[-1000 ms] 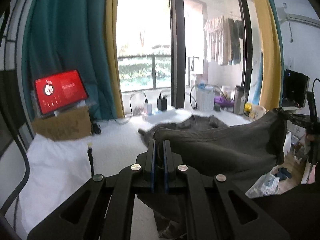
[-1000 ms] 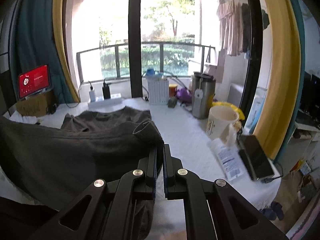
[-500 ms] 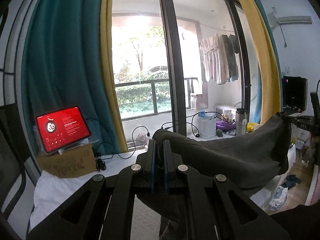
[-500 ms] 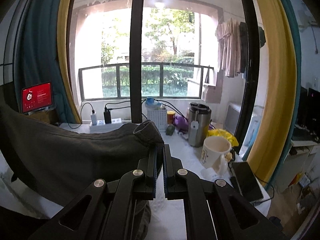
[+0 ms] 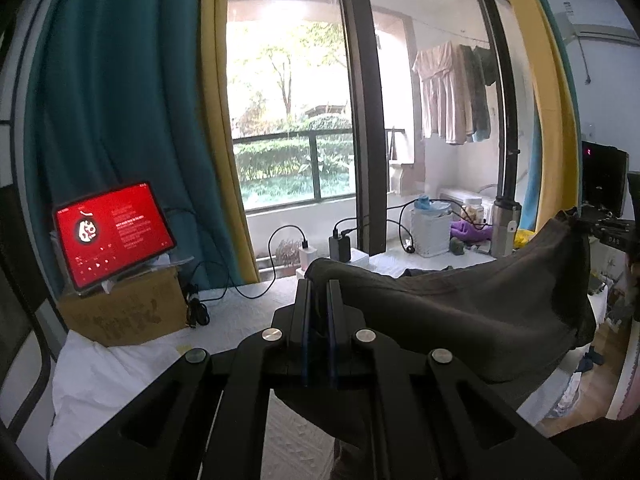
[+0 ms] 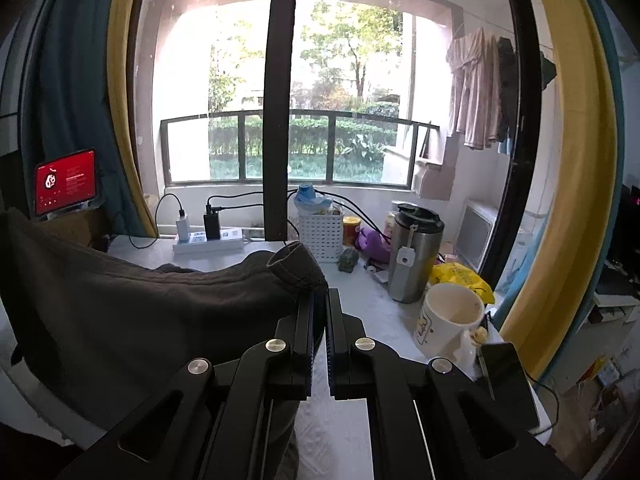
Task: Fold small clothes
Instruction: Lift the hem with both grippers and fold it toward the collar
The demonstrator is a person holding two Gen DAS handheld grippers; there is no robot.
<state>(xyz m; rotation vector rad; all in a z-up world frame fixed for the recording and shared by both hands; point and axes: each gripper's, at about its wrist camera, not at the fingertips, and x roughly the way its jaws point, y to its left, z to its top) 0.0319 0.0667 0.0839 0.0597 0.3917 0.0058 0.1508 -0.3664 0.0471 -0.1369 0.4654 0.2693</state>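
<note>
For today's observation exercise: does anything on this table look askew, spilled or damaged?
Nothing stands out. The mug and steel flask stand upright, nothing is spilled, and the dark garment hangs between both grippers.

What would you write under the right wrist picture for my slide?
Right gripper pinches a corner of the dark grey garment, lifted above the white table beside a mug.

Two grippers: left gripper [image 5: 318,292], right gripper [image 6: 319,300]. One dark grey garment [image 6: 152,312]. One red-screen tablet [image 5: 112,234], left of frame. One cardboard box [image 5: 128,312]. Two chargers [image 6: 182,226] in one power strip [image 6: 208,244]. One white basket [image 6: 320,236]. One steel tumbler [image 6: 414,256]. One white mug [image 6: 448,320]. One phone [image 6: 506,376], lower right.
</note>
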